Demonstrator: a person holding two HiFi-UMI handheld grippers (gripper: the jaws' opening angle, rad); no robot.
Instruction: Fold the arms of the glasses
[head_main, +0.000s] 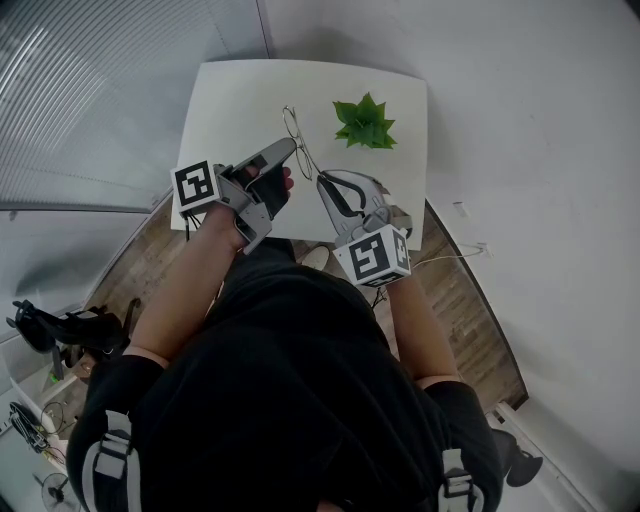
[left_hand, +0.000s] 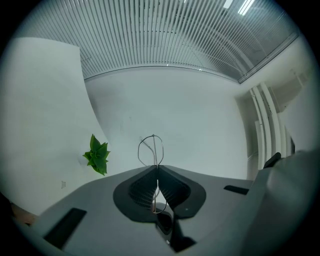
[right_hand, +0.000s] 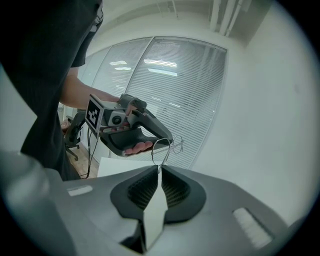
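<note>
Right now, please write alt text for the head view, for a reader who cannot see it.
From above: a person holds thin wire glasses over a white table, the left gripper and the right gripper each pinching them. A green plant sits on the table nearby.

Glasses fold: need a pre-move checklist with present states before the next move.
1. Left gripper grip on the glasses: ok. Jaws are shut on the frame wire and a lens rim sticks out past the tips.
2. Right gripper grip: ok. Its tips look closed on a thin wire of the glasses.
3. Glasses off the table: ok. They appear held up between both grippers.
4. Plant out of the way: ok. It sits apart from the glasses.
5. Arms folded: cannot tell. The wire is too thin to read.
</note>
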